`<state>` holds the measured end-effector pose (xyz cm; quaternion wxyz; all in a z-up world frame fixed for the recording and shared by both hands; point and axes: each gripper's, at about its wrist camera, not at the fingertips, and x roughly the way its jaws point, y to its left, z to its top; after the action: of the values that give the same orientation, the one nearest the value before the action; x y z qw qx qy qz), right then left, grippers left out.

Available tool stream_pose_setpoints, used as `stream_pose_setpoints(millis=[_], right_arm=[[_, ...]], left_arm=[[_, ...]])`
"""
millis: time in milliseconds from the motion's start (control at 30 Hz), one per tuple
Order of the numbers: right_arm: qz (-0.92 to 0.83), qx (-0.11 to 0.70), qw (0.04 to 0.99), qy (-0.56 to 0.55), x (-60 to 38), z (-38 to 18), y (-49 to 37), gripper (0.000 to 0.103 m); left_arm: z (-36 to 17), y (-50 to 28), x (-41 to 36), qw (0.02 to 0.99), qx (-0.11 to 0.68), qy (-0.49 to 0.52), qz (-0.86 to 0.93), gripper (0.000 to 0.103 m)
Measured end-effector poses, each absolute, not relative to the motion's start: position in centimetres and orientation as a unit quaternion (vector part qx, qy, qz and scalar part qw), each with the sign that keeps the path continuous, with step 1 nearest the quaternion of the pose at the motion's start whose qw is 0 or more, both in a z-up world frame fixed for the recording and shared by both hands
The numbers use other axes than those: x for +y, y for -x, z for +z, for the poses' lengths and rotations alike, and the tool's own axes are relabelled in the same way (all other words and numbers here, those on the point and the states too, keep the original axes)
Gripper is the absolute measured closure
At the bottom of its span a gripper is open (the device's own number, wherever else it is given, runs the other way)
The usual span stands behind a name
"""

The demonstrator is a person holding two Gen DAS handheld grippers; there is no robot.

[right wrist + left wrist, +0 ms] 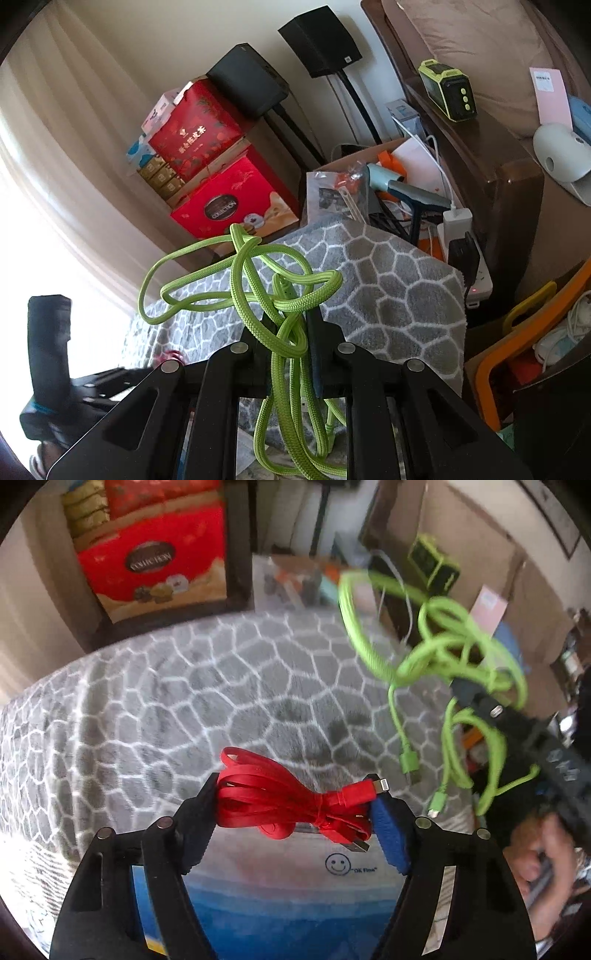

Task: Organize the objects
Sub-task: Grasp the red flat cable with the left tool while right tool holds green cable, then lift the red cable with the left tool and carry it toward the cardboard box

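My left gripper [295,805] clasps the flat, glossy red cable [291,805] bundle above the plush grey honeycomb-patterned blanket [166,701], while my right gripper [291,325] pinches the tangled, braided green cable [258,291] aloft

Grey blanket [184,701] with white cell pattern covers surface; blue-white bag [295,893] lies on it.

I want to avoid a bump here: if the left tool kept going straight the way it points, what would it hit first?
The left tool already has the bundled red cable between its fingers, so nothing else comes before the grey patterned blanket beyond. Depth is hard to judge, but the dangling green cable hangs off to the right.
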<state>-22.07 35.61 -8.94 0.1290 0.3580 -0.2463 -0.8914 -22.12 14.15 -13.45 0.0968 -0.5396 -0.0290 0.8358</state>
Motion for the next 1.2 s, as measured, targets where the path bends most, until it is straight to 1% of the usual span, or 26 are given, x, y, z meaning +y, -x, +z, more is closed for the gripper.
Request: stream_pose_setpoints(millis=[133, 200, 300, 500, 733, 867, 1000, 1100, 1200], right_arm=[[-0.901, -0.240, 0.129, -0.336, 35.3, -8.0, 21.6, 0.089], [-0.908, -0.229, 0.130, -0.327, 34.9, -7.5, 21.4, 0.090], [-0.914, -0.207, 0.134, -0.321, 34.0, -7.1, 21.4, 0.090], [-0.931, -0.180, 0.136, -0.286, 32.9, -5.8, 20.5, 0.090], [-0.939, -0.163, 0.138, -0.269, 32.4, -5.1, 19.9, 0.090], [-0.942, -0.171, 0.144, -0.250, 32.5, -4.3, 19.1, 0.091], [-0.939, -0.214, 0.157, -0.219, 33.3, -3.4, 17.5, 0.091], [-0.945, -0.206, 0.154, -0.203, 33.2, -2.6, 15.9, 0.091], [-0.950, -0.202, 0.155, -0.179, 33.1, -1.9, 13.8, 0.091]], left_arm=[[-11.4, 23.8, 10.1, 0.101, -0.095, 0.493, 0.859, 0.031], [-9.6, 22.4, 8.5, 0.097, -0.117, 0.465, 0.872, 0.031], [-7.5, 20.6, 6.4, 0.089, -0.125, 0.435, 0.887, 0.031], [-5.6, 18.6, 3.2, 0.048, -0.096, 0.382, 0.918, 0.030], [-6.3, 16.6, 1.7, 0.008, -0.076, 0.351, 0.933, 0.030], [-6.5, 15.1, 1.1, -0.008, -0.063, 0.335, 0.940, 0.030], [-6.8, 12.7, 0.7, -0.027, -0.060, 0.317, 0.946, 0.030], [-7.3, 10.5, 0.4, -0.032, -0.058, 0.306, 0.950, 0.030], [-7.6, 9.4, -0.5, -0.036, -0.073, 0.311, 0.947, 0.030]])
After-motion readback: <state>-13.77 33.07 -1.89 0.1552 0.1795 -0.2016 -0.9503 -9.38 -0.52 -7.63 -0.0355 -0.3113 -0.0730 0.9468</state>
